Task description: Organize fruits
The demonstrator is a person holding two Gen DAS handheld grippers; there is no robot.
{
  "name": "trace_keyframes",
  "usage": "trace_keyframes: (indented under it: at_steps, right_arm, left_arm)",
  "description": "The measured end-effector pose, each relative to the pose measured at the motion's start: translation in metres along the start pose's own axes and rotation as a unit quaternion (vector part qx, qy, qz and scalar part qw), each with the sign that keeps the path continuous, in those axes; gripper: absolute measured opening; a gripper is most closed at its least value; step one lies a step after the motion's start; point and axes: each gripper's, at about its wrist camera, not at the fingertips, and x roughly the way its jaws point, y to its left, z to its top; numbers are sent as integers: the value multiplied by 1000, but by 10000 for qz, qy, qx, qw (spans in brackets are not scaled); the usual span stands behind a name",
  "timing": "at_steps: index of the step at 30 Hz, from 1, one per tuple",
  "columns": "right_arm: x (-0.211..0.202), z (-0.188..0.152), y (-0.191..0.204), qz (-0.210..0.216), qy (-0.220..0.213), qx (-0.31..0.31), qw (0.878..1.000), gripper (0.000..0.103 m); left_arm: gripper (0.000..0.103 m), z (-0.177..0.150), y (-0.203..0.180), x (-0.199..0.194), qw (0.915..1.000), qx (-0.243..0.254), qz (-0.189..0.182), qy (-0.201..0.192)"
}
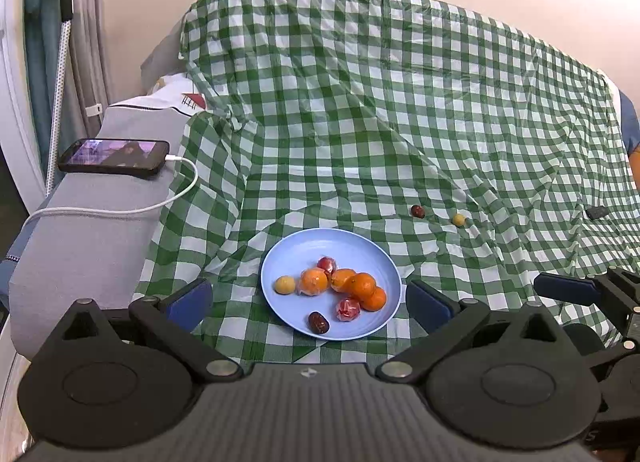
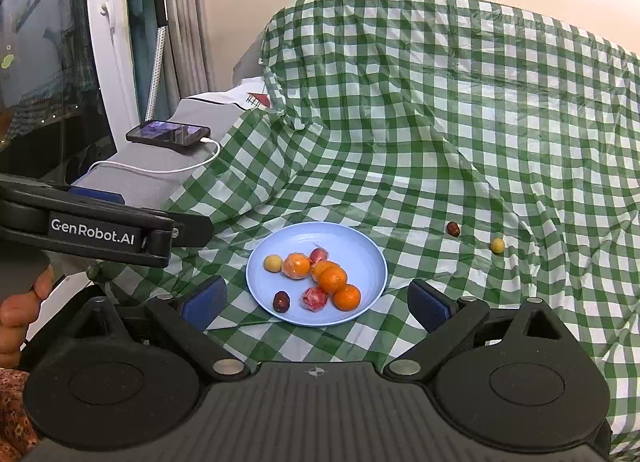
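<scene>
Now both claws spread wide, nothing between the pads, hovering above and just short of the blue plate (image 1: 376, 262). Left claw (image 1: 308, 302) released, its blue pads either side of the plate's near rim in its own view; right claw (image 2: 318, 302) likewise released and empty. Left claw's side also seen from the right wrist view as a black arm with white lettering, a hand (image 2: 20, 310) gripping below it.

On the plate: three bare oranges (image 1: 362, 286) bunched together near the middle, a fourth orange in clear wrap (image 1: 314, 281) touching them on the left, a small yellow fruit (image 1: 285, 285) just beside that one, two red wrapped fruits (image 1: 347, 309), one at the back of the bunch and one at the front, and a dark red date (image 1: 318, 322) near the front rim.

Off the plate, on the green checked cloth (image 1: 360, 102) covering the surface: another dark date (image 1: 417, 211) and another yellow fruit (image 1: 458, 219), near each other, well apart from the plate, further back and to the right.

At the left, a phone (image 1: 114, 156) with a lit screen on a grey cushion (image 1: 88, 238), white cable (image 1: 120, 210) plugged in
</scene>
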Motion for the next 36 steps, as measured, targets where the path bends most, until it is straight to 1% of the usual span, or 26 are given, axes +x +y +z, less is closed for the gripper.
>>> trace_keyframes:
  at_steps: [10,18,26,32,36]
  right_arm:
    - [0,2,0,5,68,33,10000,97]
    - [15,2,-8,27,220,166,9996,97]
    - [35,1,-25,-39,316,483,9983,97]
    - [52,1,-49,-219,359,729,9965,97]
    - [66,2,-79,-606,296,837,9942,97]
  left_arm:
    - [103,2,2,5,10000,-5,12,69]
    - [103,7,2,19,9998,0,29,219]
    - [103,19,-1,42,9992,-16,26,405]
    - [103,35,-17,69,9987,108,-17,507]
    - [103,51,-36,95,9980,288,-128,548]
